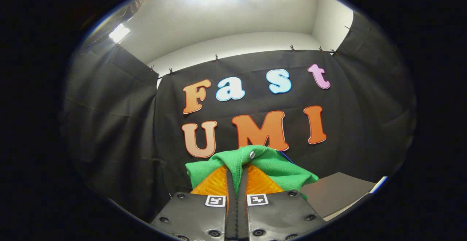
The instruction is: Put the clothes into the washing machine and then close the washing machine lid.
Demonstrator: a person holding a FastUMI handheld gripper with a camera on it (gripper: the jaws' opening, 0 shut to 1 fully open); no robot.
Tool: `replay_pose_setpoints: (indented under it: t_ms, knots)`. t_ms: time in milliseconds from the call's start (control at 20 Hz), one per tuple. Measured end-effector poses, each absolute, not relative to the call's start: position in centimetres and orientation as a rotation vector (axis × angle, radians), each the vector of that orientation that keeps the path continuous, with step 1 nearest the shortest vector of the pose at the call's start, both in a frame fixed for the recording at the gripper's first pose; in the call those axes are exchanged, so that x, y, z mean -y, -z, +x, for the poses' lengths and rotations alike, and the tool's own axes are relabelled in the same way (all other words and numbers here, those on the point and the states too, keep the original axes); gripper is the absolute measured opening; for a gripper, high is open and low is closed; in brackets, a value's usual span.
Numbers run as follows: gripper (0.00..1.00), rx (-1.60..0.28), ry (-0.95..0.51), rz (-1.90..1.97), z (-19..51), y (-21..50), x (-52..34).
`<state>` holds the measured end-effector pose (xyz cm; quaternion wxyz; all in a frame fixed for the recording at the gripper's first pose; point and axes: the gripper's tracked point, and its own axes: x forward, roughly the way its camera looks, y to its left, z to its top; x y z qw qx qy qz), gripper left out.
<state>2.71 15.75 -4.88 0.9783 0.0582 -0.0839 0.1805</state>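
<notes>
We have the gripper [236,173] pinching the green knitted garment with a small snap button [255,166], both fingers pressed together on its fold, lifted before the black cloth wall [116,124]. We judge this the carrying step; next we must find the washing machine's opening and lower the garment into it.
</notes>
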Motion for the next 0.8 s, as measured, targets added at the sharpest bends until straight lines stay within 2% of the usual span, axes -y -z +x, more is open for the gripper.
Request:
replay_pose_setpoints:
  t_ms: [450,800]
  knots:
    - [0.08,0.033,-0.464,0.101,8.2,11.8,-32.5]
    - [0.08,-0.203,-0.419,0.069,14.0,25.5,-39.0]
